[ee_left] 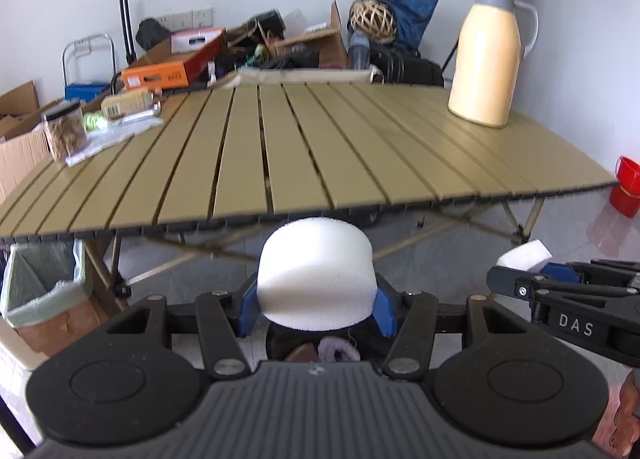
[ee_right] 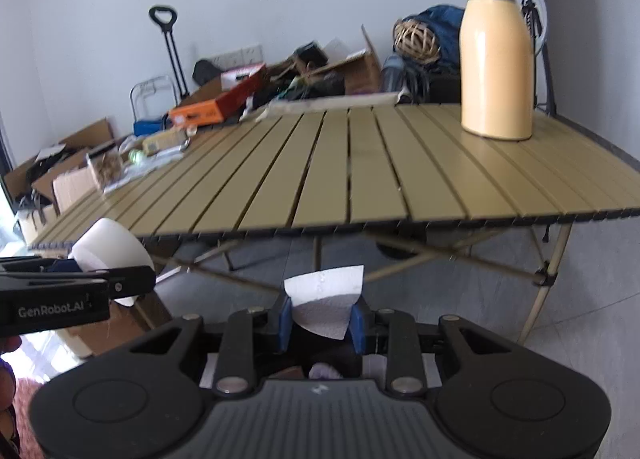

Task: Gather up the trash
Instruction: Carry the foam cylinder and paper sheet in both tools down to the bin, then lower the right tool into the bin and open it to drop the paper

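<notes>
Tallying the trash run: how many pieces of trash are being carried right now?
2. A white foam block is clamped in the left hand-held gripper; a white paper scrap is clamped in the right hand-held gripper. More may be hidden.

I hold two grippers, my left gripper and my right gripper. I count one white foam piece and one white paper. There is one slat table. On it I see one yellow jug, one clear jar and one small box. I see one red bucket and one lined bin.
</notes>
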`<state>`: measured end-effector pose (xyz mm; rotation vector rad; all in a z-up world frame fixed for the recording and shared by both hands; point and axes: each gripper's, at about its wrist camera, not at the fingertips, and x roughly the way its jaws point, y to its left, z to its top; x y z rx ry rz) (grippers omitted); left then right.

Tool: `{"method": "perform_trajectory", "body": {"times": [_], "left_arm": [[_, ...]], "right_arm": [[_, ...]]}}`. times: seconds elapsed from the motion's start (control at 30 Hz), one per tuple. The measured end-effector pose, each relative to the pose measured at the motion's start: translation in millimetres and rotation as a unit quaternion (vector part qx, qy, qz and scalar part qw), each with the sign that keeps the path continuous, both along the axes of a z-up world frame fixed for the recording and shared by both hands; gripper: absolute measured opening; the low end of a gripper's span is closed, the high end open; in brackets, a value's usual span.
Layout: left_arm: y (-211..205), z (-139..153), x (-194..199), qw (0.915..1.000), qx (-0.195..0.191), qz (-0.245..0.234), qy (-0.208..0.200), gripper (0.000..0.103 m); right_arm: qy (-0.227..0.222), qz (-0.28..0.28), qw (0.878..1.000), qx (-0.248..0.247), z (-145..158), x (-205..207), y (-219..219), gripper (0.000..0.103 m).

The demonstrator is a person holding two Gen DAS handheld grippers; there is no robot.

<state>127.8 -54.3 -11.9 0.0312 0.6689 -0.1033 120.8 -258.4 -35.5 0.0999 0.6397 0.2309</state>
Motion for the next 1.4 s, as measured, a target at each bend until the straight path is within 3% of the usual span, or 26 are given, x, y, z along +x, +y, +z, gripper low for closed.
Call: {"method": "perform_trajectory", "body": {"times": [0.5, 0.77, 1.4], "left_arm": [[21.8, -64.1, -1.9, 0.9963, 0.022, 0.017, 0.081, 0.056], [35.2, -100.9, 12.0, 0.9916, 0.008, 0.033, 0.125, 0.056], [79.9, -149.6, 59.9, 0.9782, -0.015, 0.091, 0.186, 0.056]], "right_arm": [[0.095, 0.033, 0.995, -0.018, -66.2, -5.3, 36.0, 0.028], [0.138, 0.045, 0.989, -0.035, -93.8, 4.0, 48.3, 0.028], [0.190, 0.074, 0.977, -0.062, -133.2, 81.8, 90.3, 0.029]]}}
